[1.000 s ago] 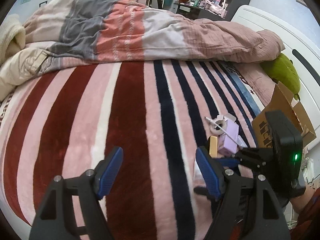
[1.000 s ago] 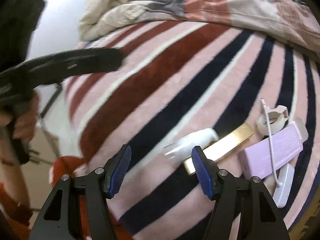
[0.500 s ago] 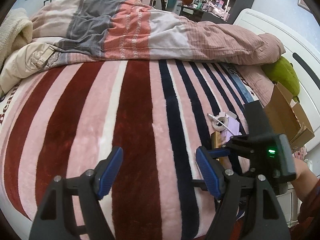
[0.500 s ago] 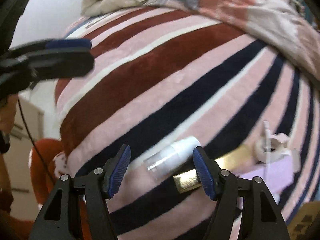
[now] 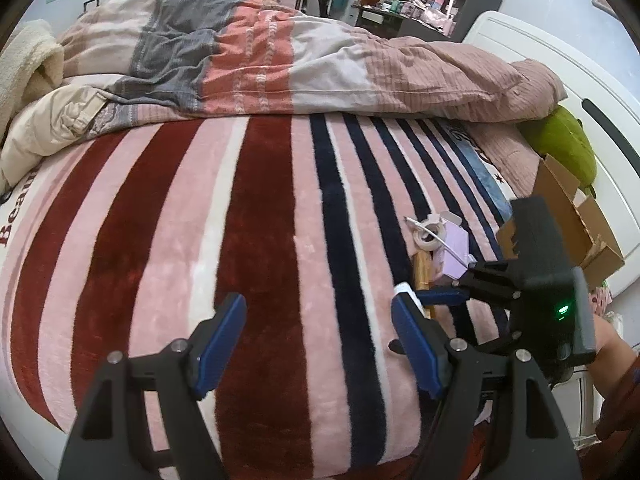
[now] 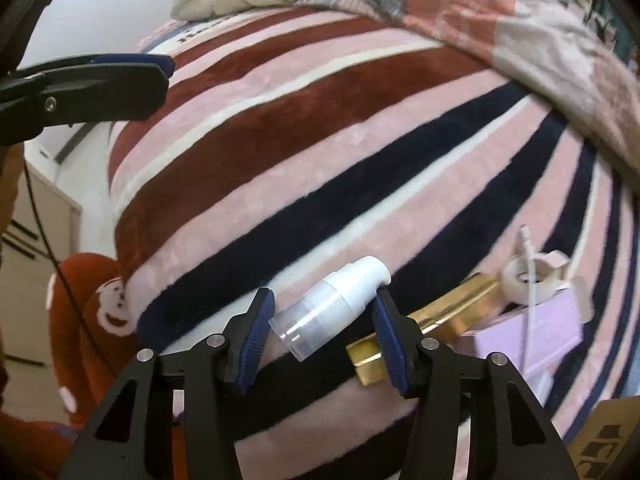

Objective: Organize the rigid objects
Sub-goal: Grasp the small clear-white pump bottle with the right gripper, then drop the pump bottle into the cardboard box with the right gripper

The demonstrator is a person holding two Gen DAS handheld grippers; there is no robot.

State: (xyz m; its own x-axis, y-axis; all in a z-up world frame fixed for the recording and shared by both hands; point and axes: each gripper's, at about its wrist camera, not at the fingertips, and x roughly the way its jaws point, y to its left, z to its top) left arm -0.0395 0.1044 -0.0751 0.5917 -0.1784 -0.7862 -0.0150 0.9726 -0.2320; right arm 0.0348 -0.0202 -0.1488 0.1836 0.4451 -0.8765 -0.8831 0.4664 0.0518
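Note:
A clear pump bottle with a white head (image 6: 334,304) lies on the striped blanket between the open fingers of my right gripper (image 6: 324,316); neither pad clearly grips it. Just right of it lie a gold bar-shaped box (image 6: 436,316), a lilac box (image 6: 532,336), a white tape roll (image 6: 524,280) and a white cable (image 6: 528,264). In the left wrist view the same cluster shows: tape roll (image 5: 426,236), lilac box (image 5: 454,250), gold box (image 5: 424,270). My left gripper (image 5: 318,332) is open and empty above the blanket, left of the right gripper (image 5: 440,296).
An open cardboard box (image 5: 568,216) stands at the bed's right edge, beside a green plush (image 5: 560,140). A rumpled duvet (image 5: 280,52) covers the far half of the bed. The bed edge drops off at the near side, with a red stool (image 6: 80,312) below.
My right gripper has moved in over the pump bottle, which now lies between its fingers. My left gripper has stayed open and risen slightly.

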